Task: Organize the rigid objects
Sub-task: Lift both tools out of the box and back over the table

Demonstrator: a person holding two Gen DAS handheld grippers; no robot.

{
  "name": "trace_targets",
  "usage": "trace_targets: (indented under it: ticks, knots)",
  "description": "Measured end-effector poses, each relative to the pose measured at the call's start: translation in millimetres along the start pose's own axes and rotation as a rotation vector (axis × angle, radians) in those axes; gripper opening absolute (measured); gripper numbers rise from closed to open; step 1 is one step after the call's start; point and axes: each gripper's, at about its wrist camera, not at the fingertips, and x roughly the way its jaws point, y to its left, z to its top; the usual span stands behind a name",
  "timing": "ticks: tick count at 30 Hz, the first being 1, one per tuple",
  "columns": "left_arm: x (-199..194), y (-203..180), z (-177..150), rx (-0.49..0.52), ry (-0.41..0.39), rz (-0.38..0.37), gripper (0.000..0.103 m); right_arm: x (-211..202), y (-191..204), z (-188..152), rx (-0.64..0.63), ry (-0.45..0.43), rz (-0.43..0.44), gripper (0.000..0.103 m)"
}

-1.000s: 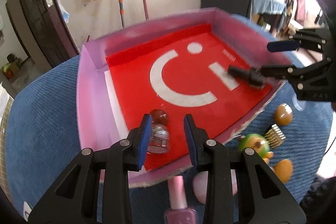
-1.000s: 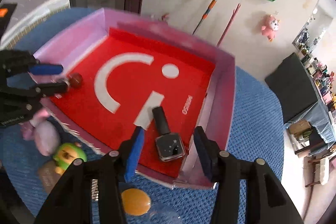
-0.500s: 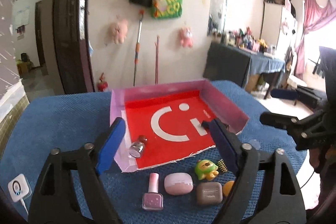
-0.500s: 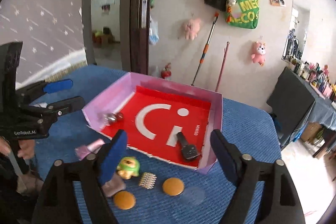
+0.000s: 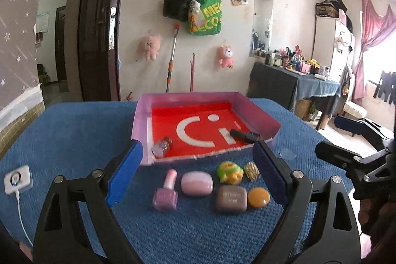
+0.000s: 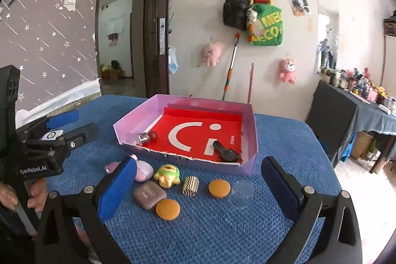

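A second ago both grippers were low over the tray, the left gripper [image 5: 198, 175] at the clear bottle and the right gripper [image 6: 198, 187] around the black nail polish bottle. Both have since pulled back and up, so the whole blue table [image 5: 74, 135] now shows. The jaws of each have just been opening and stand wide apart, with nothing between them.

The clear bottle [image 5: 162, 147] lies on its side in the lower left corner of the pink-walled tray [image 5: 142, 120], its long axis slanting from lower left to upper right, dark red cap toward the tray's middle. The black nail polish bottle [image 5: 244, 135] lies flat at the tray's right side, long axis running left to right across the left wrist frame, slim cap to the left.

Below the tray, on the cloth, stand a pink nail polish bottle [image 5: 166, 192] upright, a pink case [image 5: 197, 183], a brown case [image 5: 231, 198], a green toy [image 5: 229, 172], a spiky gold roller [image 5: 251, 171] and an orange disc [image 5: 258, 197]. The right wrist view shows a second orange disc [image 6: 219, 188] and, probably, a clear lid [image 6: 241, 191] beside it.
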Motion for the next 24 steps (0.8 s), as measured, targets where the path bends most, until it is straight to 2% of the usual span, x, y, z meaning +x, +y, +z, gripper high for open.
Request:
trace_targets:
  ticks: [5,13,24]
  knots:
    - [0,-10,-27,0.008,0.035,0.013,0.091,-5,1,-31,0.035,-0.021,-0.038,0.103]
    - [8,-17,-62,-0.003,0.079,0.030,0.091,14,-3,-76,0.107,0.042,-0.063,0.103]
    - [27,-9,-79,-0.040,0.147,0.038,0.091,36,-3,-95,0.146,0.115,-0.029,0.103]
